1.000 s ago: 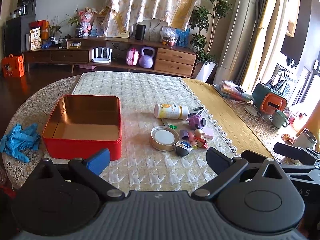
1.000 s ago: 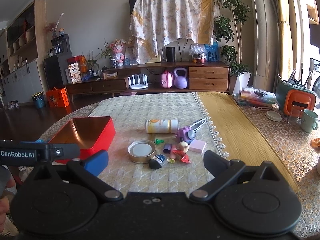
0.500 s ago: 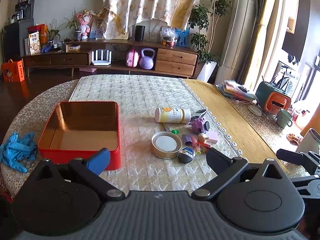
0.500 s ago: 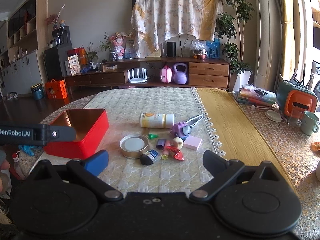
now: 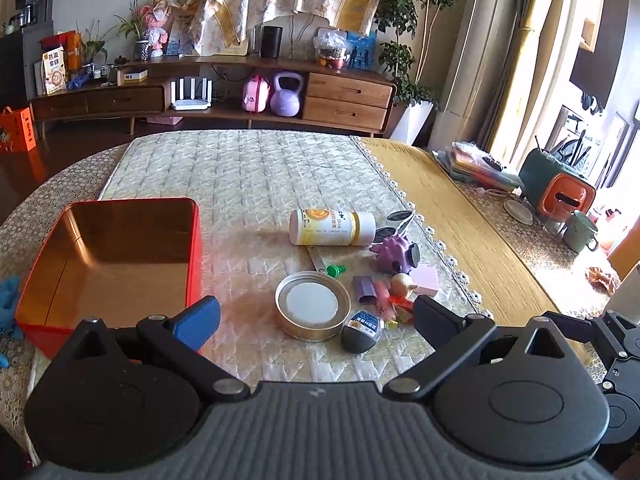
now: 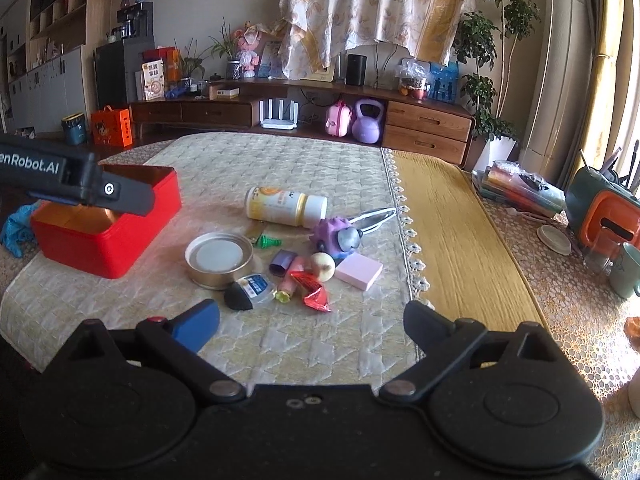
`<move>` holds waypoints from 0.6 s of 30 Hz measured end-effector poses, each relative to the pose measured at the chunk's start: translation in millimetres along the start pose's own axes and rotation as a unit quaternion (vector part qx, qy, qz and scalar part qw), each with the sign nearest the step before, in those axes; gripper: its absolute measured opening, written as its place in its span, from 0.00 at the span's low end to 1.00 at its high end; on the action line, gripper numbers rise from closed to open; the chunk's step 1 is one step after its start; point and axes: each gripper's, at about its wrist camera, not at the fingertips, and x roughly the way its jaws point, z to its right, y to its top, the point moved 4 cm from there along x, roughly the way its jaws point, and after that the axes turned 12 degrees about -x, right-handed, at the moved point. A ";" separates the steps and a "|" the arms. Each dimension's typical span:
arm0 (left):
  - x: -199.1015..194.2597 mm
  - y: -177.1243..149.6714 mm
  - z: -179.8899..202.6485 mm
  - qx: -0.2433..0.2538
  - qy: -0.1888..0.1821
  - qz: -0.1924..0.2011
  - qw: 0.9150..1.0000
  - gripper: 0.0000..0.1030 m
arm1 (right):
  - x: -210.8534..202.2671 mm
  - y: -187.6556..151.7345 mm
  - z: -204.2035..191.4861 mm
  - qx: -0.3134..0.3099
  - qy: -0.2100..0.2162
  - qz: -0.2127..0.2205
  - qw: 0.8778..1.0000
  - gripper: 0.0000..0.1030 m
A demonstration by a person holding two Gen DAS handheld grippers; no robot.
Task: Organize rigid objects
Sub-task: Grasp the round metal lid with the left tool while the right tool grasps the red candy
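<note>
Clutter [image 6: 280,256] lies ahead of both fingers' wide, empty spread, seemingly untouched.

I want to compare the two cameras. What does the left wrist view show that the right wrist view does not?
Only the left wrist view shows the bare floor of the red tin. Only the right wrist view shows the red wrapper clearly, and the tin's outer wall. Both show the bottle, round lid, purple toy and pink block. Both grippers, left and right, are open and empty.
</note>
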 end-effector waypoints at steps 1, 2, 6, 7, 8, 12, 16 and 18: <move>7.9 0.9 2.0 0.002 0.000 -0.005 1.000 1.00 | 5.9 0.2 2.1 -0.003 -0.002 -0.004 1.000 0.94; 16.7 1.7 4.0 0.002 0.004 -0.013 1.000 1.00 | 11.4 0.1 3.6 -0.005 -0.001 -0.007 1.000 0.93; 48.0 1.1 9.8 0.005 0.012 -0.035 0.999 1.00 | 32.9 0.2 7.0 -0.013 0.015 -0.015 1.000 0.91; 55.1 1.0 11.1 0.008 0.013 -0.039 0.999 1.00 | 37.9 0.5 7.6 -0.015 0.021 -0.018 0.999 0.90; 61.6 0.8 12.5 0.011 0.016 -0.042 0.999 1.00 | 42.5 0.4 8.3 -0.016 0.027 -0.020 0.999 0.89; 88.6 1.5 12.2 0.014 0.029 -0.062 0.998 1.00 | 61.2 -0.4 11.1 -0.016 0.049 -0.032 0.998 0.80; 110.7 1.8 8.7 0.015 0.047 -0.074 0.996 1.00 | 75.3 -0.6 13.9 -0.013 0.061 -0.040 0.997 0.75; 119.7 0.5 7.4 0.015 0.055 -0.080 0.995 1.00 | 81.3 0.9 14.4 -0.015 0.066 -0.039 0.997 0.71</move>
